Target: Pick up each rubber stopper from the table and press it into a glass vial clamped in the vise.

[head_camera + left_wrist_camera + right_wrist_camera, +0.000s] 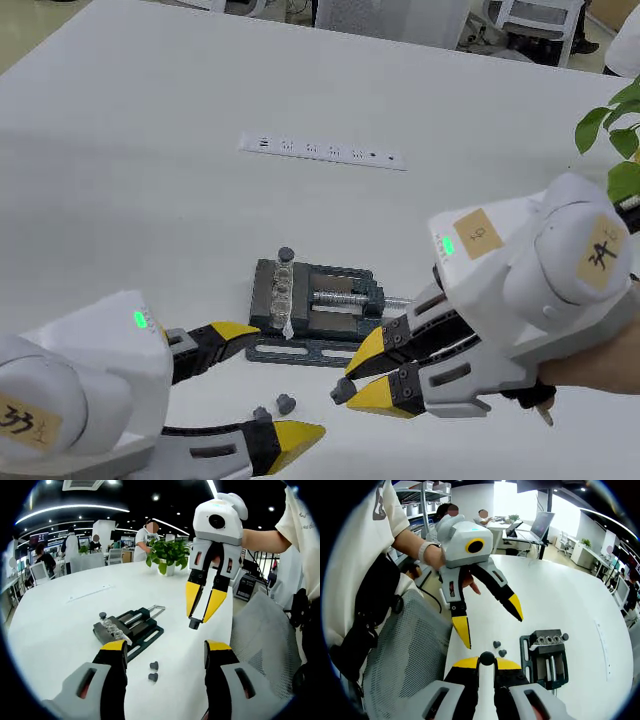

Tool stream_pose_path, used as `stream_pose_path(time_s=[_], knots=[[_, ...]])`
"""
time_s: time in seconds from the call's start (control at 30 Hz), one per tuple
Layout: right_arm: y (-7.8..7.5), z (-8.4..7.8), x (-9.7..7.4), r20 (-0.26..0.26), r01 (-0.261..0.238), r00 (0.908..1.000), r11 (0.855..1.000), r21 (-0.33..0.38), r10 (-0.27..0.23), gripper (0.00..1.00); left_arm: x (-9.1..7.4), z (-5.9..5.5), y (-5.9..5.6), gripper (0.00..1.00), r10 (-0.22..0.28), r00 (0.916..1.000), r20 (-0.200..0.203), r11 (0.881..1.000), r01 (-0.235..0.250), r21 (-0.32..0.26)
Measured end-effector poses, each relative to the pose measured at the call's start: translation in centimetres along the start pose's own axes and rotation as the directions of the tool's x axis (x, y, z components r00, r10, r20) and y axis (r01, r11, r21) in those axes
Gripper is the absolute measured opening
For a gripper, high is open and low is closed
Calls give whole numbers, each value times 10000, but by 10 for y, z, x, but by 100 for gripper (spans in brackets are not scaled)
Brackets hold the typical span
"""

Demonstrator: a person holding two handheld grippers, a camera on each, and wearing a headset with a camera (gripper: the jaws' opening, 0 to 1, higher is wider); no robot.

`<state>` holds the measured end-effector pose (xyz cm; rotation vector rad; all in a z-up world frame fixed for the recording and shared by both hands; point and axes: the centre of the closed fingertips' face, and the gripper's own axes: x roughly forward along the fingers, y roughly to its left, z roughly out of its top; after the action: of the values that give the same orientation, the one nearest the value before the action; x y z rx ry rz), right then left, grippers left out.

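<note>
Head view: power strip (322, 150) beyond vise (340, 322); plant (592, 128) at right.

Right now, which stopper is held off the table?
The stopper pinched at the tips of the right gripper. Two others lie loose on the table before the vise, and a fourth sits at the vise's far end.
</note>
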<state>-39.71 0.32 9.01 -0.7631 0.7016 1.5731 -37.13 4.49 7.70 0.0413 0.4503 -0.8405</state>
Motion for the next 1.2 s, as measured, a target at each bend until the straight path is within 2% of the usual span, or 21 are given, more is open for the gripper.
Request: stream_pose_path(time_s=[0.13, 0.27, 0.5, 0.53, 0.77, 1.03, 1.2], knots=[[0, -2, 1, -63, -24, 10000, 10000, -15, 24, 5, -2, -7, 14, 84, 646, 9978, -146, 9969, -651, -432], [-1, -3, 1, -96, -52, 9999, 10000, 7, 53, 5, -7, -10, 25, 93, 765, 9970, -96, 9945, -770, -717], [-11, -6, 2, -274, -52, 9996, 9999, -130, 48, 5, -12, -14, 37, 94, 1034, 9946, -93, 9903, -1038, -922], [-13, -6, 2, -301, -73, 9995, 9999, -132, 69, 5, -11, -14, 36, 94, 1045, 9945, -107, 9901, -1050, -934], [-29, -11, 5, -861, -278, 9960, 9979, -578, 228, 5, -20, -20, 50, 93, 1498, 9887, -117, 9817, -1501, -1171], [-62, -8, 6, -1426, -343, 9896, 9925, -1171, 174, 5, -26, -23, 56, 92, 1773, 9841, -106, 9760, -1772, -1268], [-84, -4, 9, -1883, -494, 9819, 9852, -1642, 178, 5, -28, -22, 59, 92, 1932, 9811, -52, 9732, -1923, -1261]])
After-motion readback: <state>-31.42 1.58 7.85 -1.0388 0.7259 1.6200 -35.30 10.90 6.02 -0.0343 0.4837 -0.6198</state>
